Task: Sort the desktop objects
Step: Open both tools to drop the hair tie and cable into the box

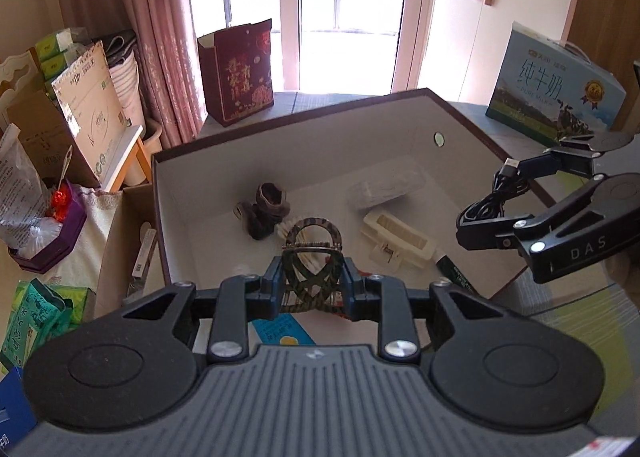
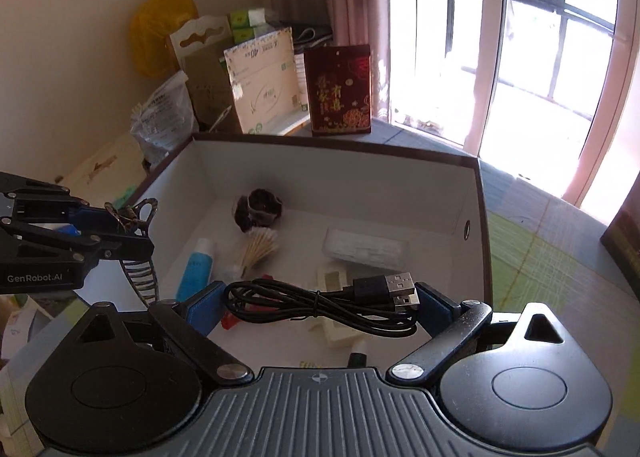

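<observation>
My left gripper (image 1: 313, 281) is shut on a leopard-print hair claw clip (image 1: 313, 257) and holds it above the near edge of the open white storage box (image 1: 280, 137). It also shows in the right wrist view (image 2: 132, 233) at the left. My right gripper (image 2: 320, 303) is shut on a coiled black USB cable (image 2: 320, 303) above the box's near side; in the left wrist view the right gripper (image 1: 492, 205) hangs over the box's right wall. Inside the box lie a brown scrunchie (image 1: 266, 211), a cream hair clip (image 1: 398, 241), a clear packet (image 1: 384, 187), cotton swabs (image 2: 260, 247) and a blue tube (image 2: 196, 269).
A dark red gift bag (image 1: 238, 73) stands behind the box. A milk carton box (image 1: 556, 91) stands at the far right. Cartons and bags (image 1: 84, 97) pile up at the left of the table. The table has a green and blue checked cloth (image 2: 552, 257).
</observation>
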Action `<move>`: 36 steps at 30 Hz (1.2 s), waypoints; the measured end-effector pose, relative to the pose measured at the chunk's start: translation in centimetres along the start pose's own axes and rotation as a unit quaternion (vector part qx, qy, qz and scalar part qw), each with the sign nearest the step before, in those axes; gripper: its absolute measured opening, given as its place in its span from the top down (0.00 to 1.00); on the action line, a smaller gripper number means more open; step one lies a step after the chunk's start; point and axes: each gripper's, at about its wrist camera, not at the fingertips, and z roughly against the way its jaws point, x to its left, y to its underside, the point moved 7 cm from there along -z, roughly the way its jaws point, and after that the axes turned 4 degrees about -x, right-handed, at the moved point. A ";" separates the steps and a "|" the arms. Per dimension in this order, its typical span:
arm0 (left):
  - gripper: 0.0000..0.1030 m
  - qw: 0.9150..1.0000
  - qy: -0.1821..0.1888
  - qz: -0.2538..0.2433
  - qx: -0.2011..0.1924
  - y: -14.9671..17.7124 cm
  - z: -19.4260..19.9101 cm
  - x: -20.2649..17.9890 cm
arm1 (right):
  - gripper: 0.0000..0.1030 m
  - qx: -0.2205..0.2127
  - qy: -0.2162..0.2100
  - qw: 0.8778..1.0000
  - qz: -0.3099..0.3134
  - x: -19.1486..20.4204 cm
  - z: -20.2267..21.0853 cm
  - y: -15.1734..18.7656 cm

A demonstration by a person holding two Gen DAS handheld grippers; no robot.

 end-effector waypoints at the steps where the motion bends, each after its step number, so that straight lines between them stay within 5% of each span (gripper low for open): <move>1: 0.77 1.000 0.002 -0.001 0.011 0.3 -0.8 0.0 | 0.08 0.013 -0.001 1.000 0.003 -0.1 -0.7 0.3; 15: 0.77 0.989 0.006 -0.057 0.139 2.6 -8.2 -0.3 | 0.08 0.196 -0.018 0.977 0.083 -1.2 -6.6 2.4; 32: 0.73 0.974 0.013 -0.101 0.200 2.6 -11.4 -0.6 | 0.08 0.245 0.002 0.949 0.199 -1.7 -9.8 2.0; 36: 0.53 0.975 0.011 -0.094 0.200 2.3 -11.4 -0.3 | 0.06 0.247 0.010 0.944 0.217 -1.9 -10.0 2.2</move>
